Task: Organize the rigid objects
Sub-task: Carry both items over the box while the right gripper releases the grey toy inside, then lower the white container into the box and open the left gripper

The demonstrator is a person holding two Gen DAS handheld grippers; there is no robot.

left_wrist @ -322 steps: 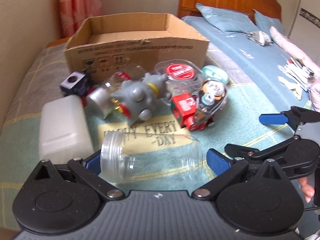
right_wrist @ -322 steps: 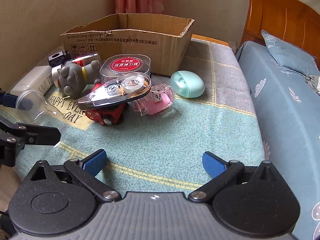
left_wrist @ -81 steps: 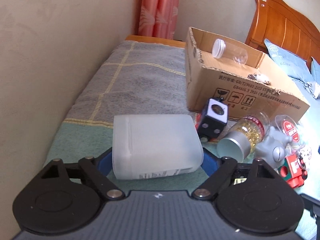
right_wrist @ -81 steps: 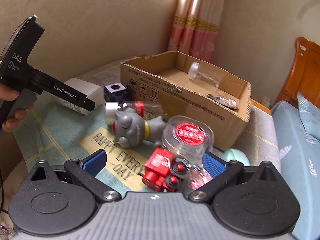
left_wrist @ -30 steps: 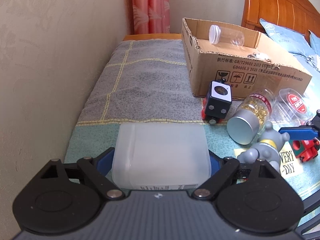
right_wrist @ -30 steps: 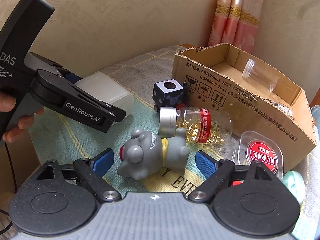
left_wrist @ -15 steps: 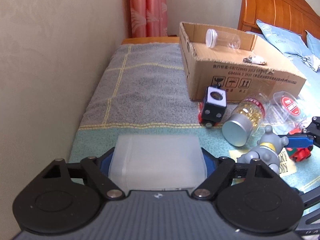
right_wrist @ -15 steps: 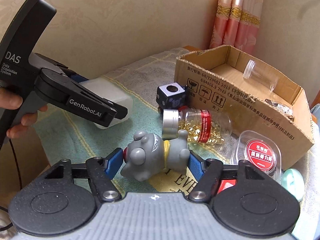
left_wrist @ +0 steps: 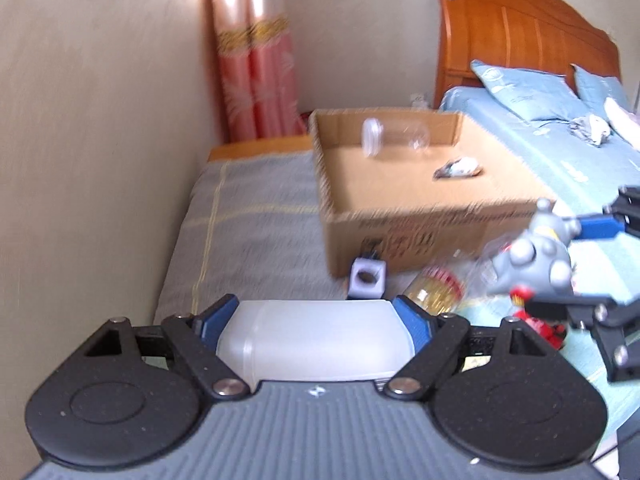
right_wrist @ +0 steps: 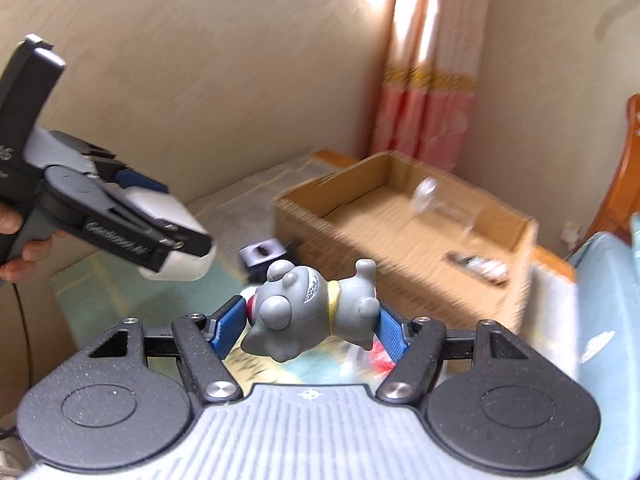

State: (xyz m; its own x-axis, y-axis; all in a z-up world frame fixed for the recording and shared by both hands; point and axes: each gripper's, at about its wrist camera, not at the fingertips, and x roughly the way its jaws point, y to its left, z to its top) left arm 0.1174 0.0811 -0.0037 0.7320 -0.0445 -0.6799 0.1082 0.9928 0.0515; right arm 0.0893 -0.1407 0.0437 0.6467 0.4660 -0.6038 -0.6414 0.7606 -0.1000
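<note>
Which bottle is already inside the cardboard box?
The clear empty jar lying on its side in the cardboard box. The white frosted bottle is in the left gripper; the yellow-pill bottle lies outside.

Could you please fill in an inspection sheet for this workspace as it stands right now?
Surface: blanket-covered bench beside a wall, grey and teal with yellow lines.
Job's things: cardboard box open, holding a clear jar on its side and a small wrapped item; white plastic container and grey toy figure both lifted.
Clutter: black-and-white cube, capsule bottle, red toy in front of the box.
Grippers: left gripper clamps the container; right gripper clamps the figure; both jaws have just been closing.
Cables: thin black cord below the person's hand.
Surroundings: pink curtain, wooden headboard, blue bedding.
</note>
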